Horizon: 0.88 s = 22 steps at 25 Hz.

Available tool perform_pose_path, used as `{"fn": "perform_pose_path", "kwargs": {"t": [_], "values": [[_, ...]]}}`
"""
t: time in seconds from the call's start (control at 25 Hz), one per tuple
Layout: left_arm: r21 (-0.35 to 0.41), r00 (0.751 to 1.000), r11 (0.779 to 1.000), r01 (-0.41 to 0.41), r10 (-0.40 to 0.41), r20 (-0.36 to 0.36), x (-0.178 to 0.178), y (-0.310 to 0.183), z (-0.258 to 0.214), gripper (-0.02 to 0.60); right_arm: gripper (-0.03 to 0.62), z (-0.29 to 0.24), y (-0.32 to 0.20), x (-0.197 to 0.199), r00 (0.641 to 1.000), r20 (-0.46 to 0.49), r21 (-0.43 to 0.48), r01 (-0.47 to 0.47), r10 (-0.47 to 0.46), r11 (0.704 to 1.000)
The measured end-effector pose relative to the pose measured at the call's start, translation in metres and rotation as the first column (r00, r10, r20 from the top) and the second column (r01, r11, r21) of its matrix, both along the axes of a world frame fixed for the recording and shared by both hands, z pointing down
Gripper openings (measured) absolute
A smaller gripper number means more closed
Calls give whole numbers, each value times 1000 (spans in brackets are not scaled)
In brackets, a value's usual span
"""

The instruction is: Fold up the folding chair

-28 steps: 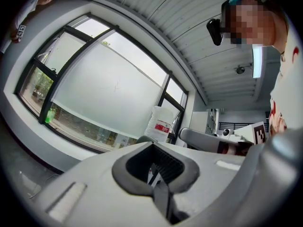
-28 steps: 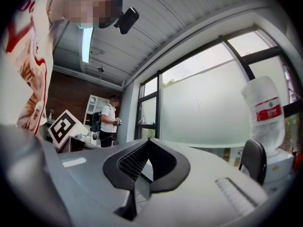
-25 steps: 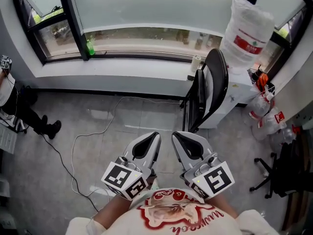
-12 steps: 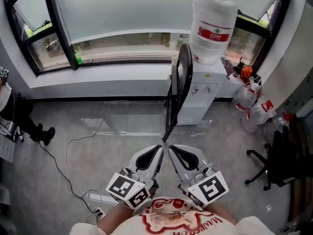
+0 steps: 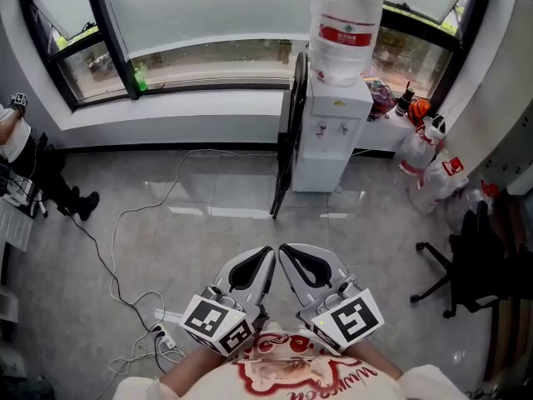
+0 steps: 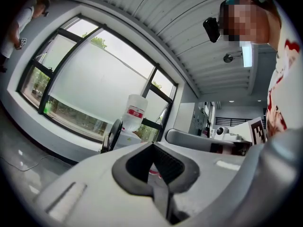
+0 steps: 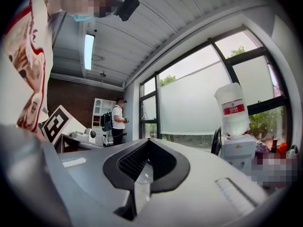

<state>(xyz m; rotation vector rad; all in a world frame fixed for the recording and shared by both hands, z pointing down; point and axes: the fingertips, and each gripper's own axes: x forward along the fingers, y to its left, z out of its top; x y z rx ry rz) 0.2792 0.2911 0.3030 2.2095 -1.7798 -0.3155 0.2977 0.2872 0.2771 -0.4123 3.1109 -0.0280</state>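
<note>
The black folding chair [image 5: 288, 132] stands folded flat and upright, leaning against the left side of a white water dispenser [image 5: 333, 136] by the window. It also shows edge-on in the left gripper view [image 6: 111, 135] and the right gripper view [image 7: 217, 144]. My left gripper [image 5: 265, 254] and right gripper [image 5: 286, 251] are held low in front of the person's chest, well short of the chair, tips almost touching each other. Both are shut with nothing between the jaws, as the left gripper [image 6: 152, 145] and the right gripper [image 7: 148, 142] show in their own views.
A large water bottle [image 5: 343, 23] tops the dispenser. Plastic bags [image 5: 426, 167] lie to its right and a black office chair [image 5: 470, 265] stands further right. A cable [image 5: 125, 252] runs over the grey floor to a power strip [image 5: 166, 337]. A person [image 5: 23, 161] stands at far left.
The head view has swung right and back, so the chair and dispenser now sit nearer the centre and farther off. Both grippers stayed shut and drew slightly closer together.
</note>
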Motion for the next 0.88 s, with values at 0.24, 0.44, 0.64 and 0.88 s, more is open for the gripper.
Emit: {"fn": "perform_pose_path", "kwargs": {"t": [0.24,0.44,0.64,0.88], "values": [[-21,1000,1000,-15,14,-18,17,9,2,0,26,-5,13,13,1000,1,33,0,0,999],[-18,1000,1000,-3,3,5,18,21,-3,0,26,-7,24,16,1000,1,20,-4,4,1000],[-12,1000,1000,14,-14,14,11,33,3,0,26,5,42,12,999,-43,16,4,-4,1000],[9,1000,1000,14,-14,17,6,44,-6,0,25,-4,47,11,999,-41,22,-34,35,999]]}}
